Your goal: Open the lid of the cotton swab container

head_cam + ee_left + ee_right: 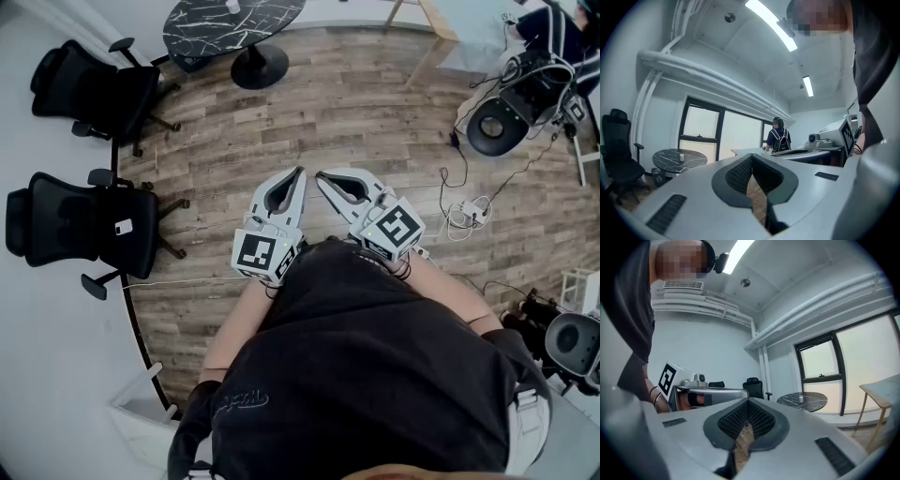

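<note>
A small white container (232,6) stands on a round black marble table (202,33) at the far side of the room; it also shows as a small white container (681,156) in the left gripper view and as a small white container (801,399) in the right gripper view. I cannot tell its lid from here. My left gripper (300,171) and right gripper (321,175) are held side by side close to the body, over the wooden floor, far from the table. The left gripper (752,157) and the right gripper (748,401) are both shut with nothing between their jaws.
Two black office chairs (89,220) stand at the left. A wooden table leg (433,37) is at the top right. Cables and a power strip (469,212) lie on the floor at the right, near round black equipment (494,128). A person with a backpack (778,139) stands far off.
</note>
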A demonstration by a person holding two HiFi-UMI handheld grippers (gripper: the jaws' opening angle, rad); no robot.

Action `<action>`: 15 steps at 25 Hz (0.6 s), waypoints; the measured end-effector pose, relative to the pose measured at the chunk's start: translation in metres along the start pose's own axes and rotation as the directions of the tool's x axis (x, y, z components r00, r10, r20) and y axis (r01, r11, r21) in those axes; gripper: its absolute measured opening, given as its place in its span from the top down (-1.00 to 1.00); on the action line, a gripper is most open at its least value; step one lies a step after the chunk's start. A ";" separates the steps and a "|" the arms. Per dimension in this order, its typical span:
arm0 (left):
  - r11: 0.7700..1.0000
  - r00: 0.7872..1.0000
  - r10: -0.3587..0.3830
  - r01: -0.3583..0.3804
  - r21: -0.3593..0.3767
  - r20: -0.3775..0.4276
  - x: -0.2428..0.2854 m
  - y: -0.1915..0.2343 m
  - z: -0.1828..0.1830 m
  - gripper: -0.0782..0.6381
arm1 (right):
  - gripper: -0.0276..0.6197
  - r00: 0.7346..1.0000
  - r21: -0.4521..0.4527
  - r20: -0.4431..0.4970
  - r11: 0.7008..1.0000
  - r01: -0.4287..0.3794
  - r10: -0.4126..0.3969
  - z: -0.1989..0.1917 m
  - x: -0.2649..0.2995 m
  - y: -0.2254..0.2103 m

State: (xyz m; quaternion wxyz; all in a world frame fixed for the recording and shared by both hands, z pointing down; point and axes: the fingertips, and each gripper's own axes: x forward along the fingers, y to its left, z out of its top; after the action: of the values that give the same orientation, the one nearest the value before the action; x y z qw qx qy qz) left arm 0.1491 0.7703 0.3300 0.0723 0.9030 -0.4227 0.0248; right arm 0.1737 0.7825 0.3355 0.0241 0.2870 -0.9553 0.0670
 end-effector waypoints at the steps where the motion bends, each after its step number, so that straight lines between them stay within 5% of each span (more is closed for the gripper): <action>1: 1.000 1.000 0.001 -0.001 0.000 0.000 0.000 0.000 0.001 0.74 | 0.85 1.000 0.000 0.001 1.000 -0.002 0.002 0.001 0.000 0.000; 15: 0.999 0.999 0.037 -0.037 -0.008 0.006 -0.006 0.015 0.002 0.74 | 0.85 1.000 -0.001 0.011 1.000 -0.018 0.018 0.003 0.014 0.001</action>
State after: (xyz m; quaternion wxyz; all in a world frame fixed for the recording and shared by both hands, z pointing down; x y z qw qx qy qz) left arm 0.1339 0.7646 0.3289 0.0740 0.8948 -0.4398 0.0218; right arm 0.1618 0.7755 0.3335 0.0186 0.2787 -0.9580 0.0652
